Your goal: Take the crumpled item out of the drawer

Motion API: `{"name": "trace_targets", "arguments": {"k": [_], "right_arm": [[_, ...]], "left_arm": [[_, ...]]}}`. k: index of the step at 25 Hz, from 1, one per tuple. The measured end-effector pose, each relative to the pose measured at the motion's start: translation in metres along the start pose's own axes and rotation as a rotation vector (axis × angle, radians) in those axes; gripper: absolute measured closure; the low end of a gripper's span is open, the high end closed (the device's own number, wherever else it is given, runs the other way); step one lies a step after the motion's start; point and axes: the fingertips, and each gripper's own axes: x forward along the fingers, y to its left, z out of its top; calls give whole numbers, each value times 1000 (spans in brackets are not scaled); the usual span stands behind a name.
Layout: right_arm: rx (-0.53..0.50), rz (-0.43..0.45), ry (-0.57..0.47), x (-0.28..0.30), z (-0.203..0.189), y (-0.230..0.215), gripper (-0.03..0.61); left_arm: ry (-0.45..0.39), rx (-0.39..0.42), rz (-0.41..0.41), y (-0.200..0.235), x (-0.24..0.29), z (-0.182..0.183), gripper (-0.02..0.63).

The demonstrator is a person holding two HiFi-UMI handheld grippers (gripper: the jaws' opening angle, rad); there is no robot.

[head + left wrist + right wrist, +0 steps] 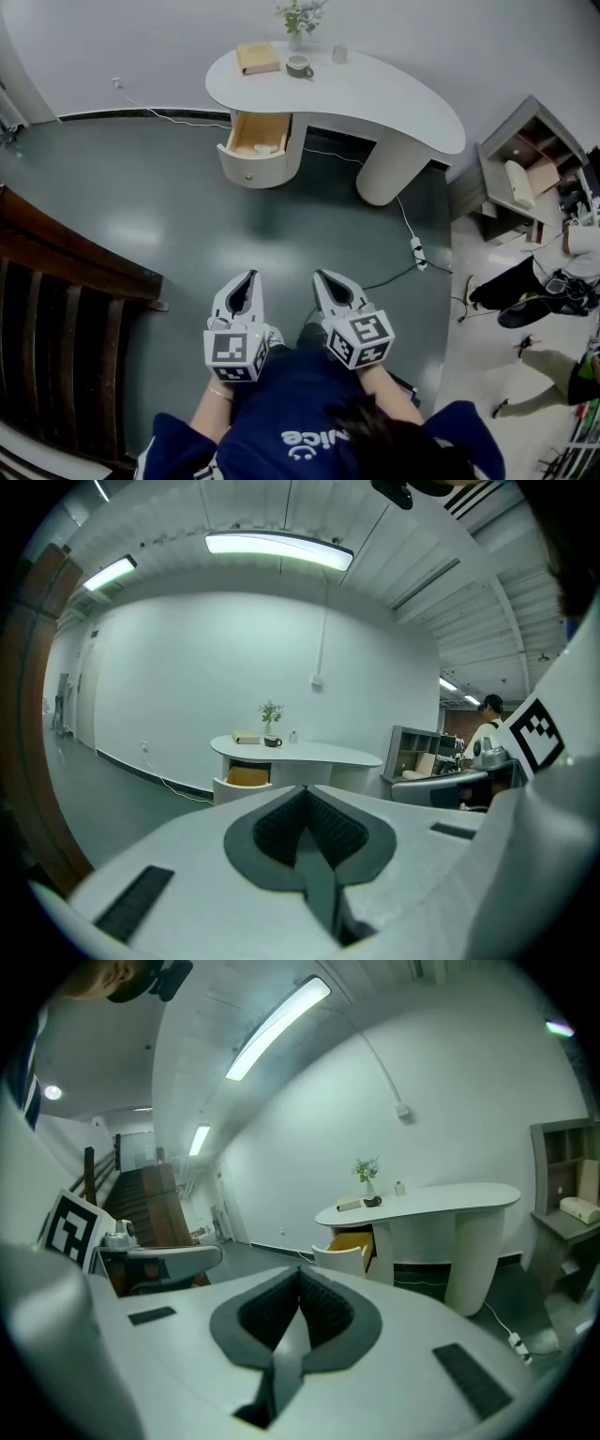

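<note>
Both the left tongs (247, 276) and the right tongs (322, 275) are closed and empty, well short of the open drawer (249, 167) at the left end of the far counter (375, 94), where the pale crumpled item (266, 148) lies, probably light and soft, best pinched by a raised fold.

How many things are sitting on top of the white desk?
4: a tan book at the left end, a mug beside it, a plant behind the mug, and a small white cup further right. Something small could hide behind them.
</note>
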Motion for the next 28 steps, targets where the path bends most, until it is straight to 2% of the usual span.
{"name": "trace_targets", "arguments": {"k": [5, 15, 20, 25, 28], "right_arm": [[11, 10, 18, 7, -10, 8, 571], [50, 55, 27, 50, 3, -18, 571], [28, 108, 29, 83, 23, -32, 571], [38, 135, 54, 119, 38, -60, 571], [3, 154, 71, 139, 48, -75, 571]], "left_arm": [[13, -15, -3, 11, 2, -4, 609], [34, 11, -24, 11, 36, 4, 609], [44, -34, 37, 27, 66, 13, 609], [38, -16, 53, 35, 105, 29, 609], [41, -25, 107, 42, 126, 36, 609]]}}
